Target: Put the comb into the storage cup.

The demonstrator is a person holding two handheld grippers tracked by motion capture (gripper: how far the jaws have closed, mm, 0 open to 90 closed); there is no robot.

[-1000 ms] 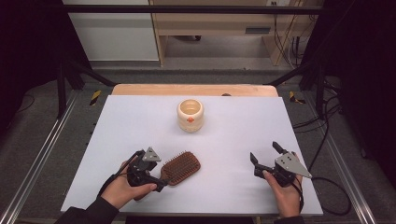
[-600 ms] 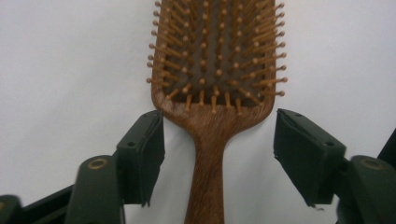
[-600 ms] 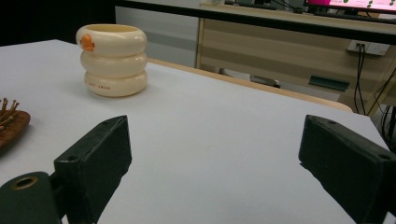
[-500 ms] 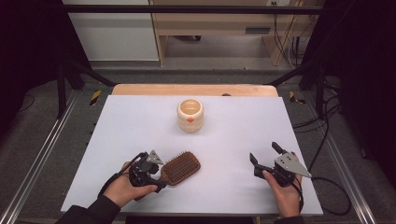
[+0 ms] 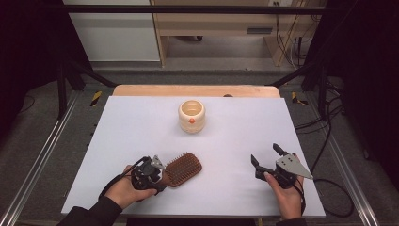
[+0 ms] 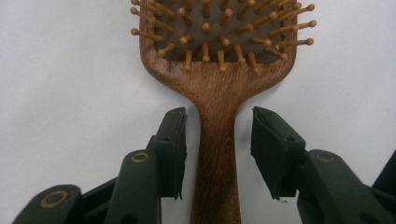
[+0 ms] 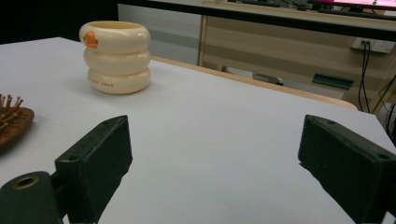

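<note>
The wooden hairbrush (image 5: 182, 168) lies flat on the white table (image 5: 141, 122), bristles up, near the front edge and a little left of its middle. Its handle points toward the left gripper (image 6: 218, 140), whose jaws have just been closing around the handle — they now stand on both sides of it with a thin gap at each side, so the pads do not press the wood yet. The right gripper (image 5: 267, 159) rests near the front right corner, its jaws spread wide with nothing between them. A cream ribbed cup (image 5: 191, 116) stands upright toward the far edge, well apart from the brush.
</note>
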